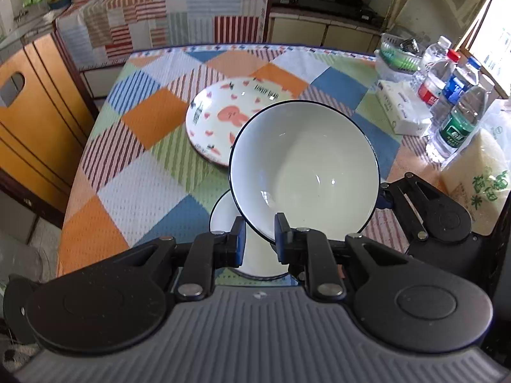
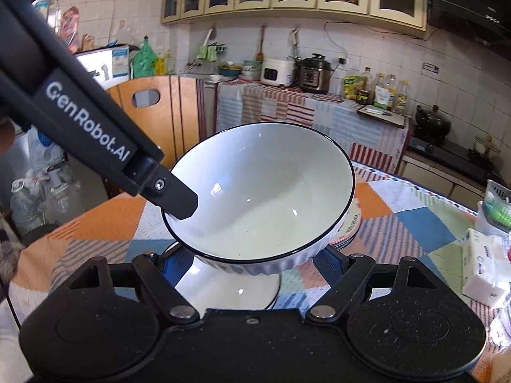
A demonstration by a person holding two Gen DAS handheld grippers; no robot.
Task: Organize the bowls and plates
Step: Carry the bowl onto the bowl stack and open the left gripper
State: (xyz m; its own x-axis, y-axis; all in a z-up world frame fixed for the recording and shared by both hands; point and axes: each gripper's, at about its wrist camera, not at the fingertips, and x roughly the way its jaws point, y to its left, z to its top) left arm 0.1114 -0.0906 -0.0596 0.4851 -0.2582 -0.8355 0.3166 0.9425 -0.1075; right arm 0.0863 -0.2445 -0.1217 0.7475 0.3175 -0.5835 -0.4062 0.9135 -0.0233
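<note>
A white bowl (image 1: 303,166) with a dark rim hangs tilted above the chequered tablecloth. My left gripper (image 1: 260,236) is shut on its near rim; in the right wrist view one black finger of the left gripper (image 2: 175,202) lies inside the bowl (image 2: 265,198). My right gripper (image 2: 255,263) stands wide, and its blue pads (image 2: 332,261) press on the bowl's ribbed lower wall from both sides. A second white bowl (image 1: 228,223) rests on the table right below. Behind them lies a white plate with a pink rabbit pattern (image 1: 223,115).
A tissue box (image 1: 402,108), several water bottles (image 1: 453,121), a bag of rice (image 1: 479,178) and a clear basket (image 1: 396,54) crowd the table's right side. A wooden cabinet (image 1: 35,121) stands left of the table. A cloth-covered counter (image 1: 166,16) runs behind.
</note>
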